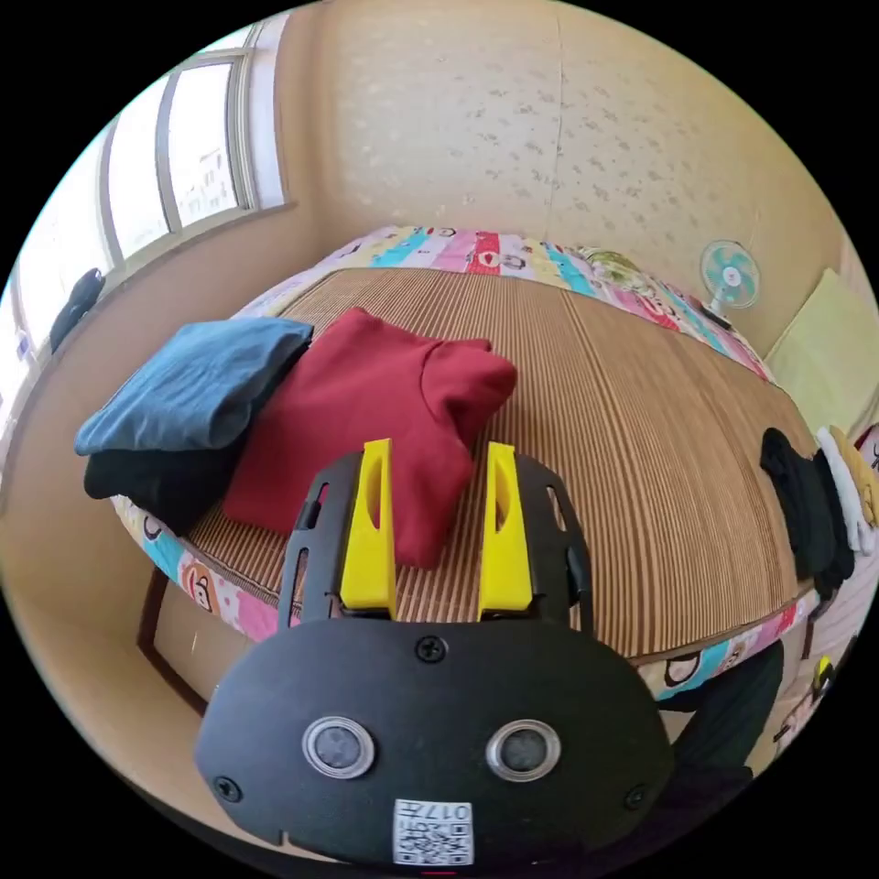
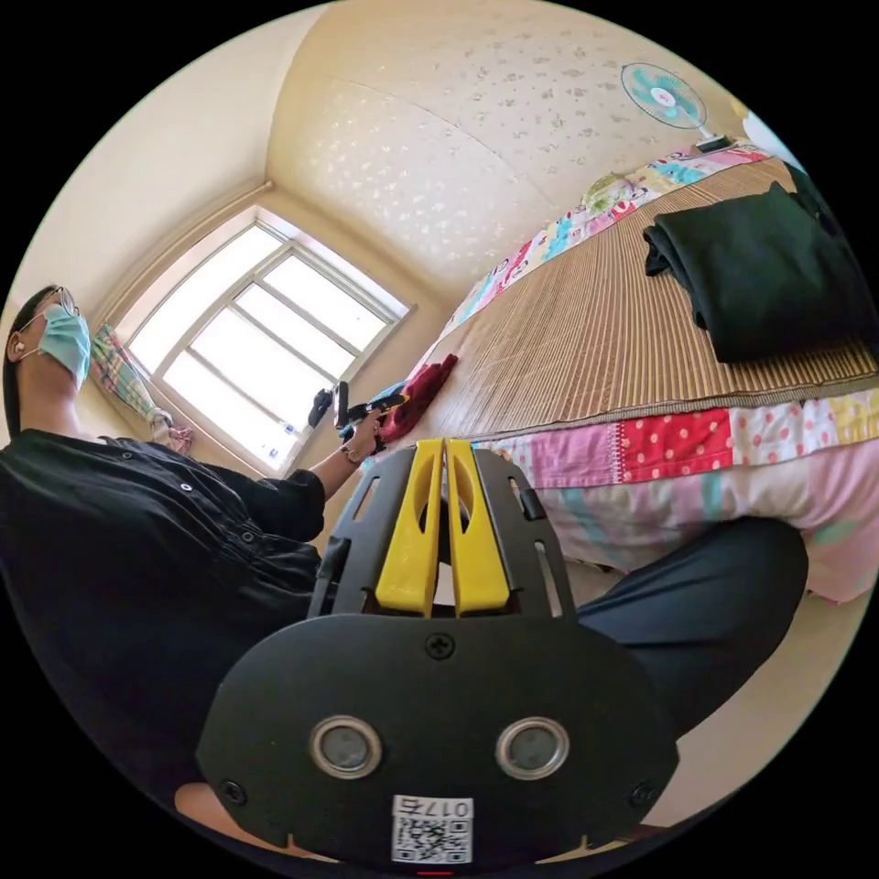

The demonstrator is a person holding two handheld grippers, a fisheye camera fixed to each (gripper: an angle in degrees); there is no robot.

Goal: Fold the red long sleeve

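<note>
Left gripper view: folded red long-sleeve garment point(image 1: 375, 421) lying on brown ribbed bamboo mat point(image 1: 623, 439) covering bed with patchwork sheet point(image 1: 513, 252). Just beside it, touching: folded blue garment point(image 1: 201, 380) stacked on folded black garment point(image 1: 156, 481). Left hand-held gripper point(image 1: 435, 536), yellow-jawed, raised above near edge of red garment; jaws well apart, parallel, gripping nothing. Dark clothes pile point(image 1: 810, 513) at far mat edge.

Right gripper view: right hand-held gripper point(image 2: 444, 526) held low off the bed, angled upward; yellow jaws nearly together, narrow gap, nothing between them. Folded black garment point(image 2: 769, 265) on mat point(image 2: 586, 339). Red garment point(image 2: 419, 389) far along the mat. Person's hand point(image 2: 359, 439) extended toward it, holding left hand-held gripper point(image 2: 366, 407).
</note>
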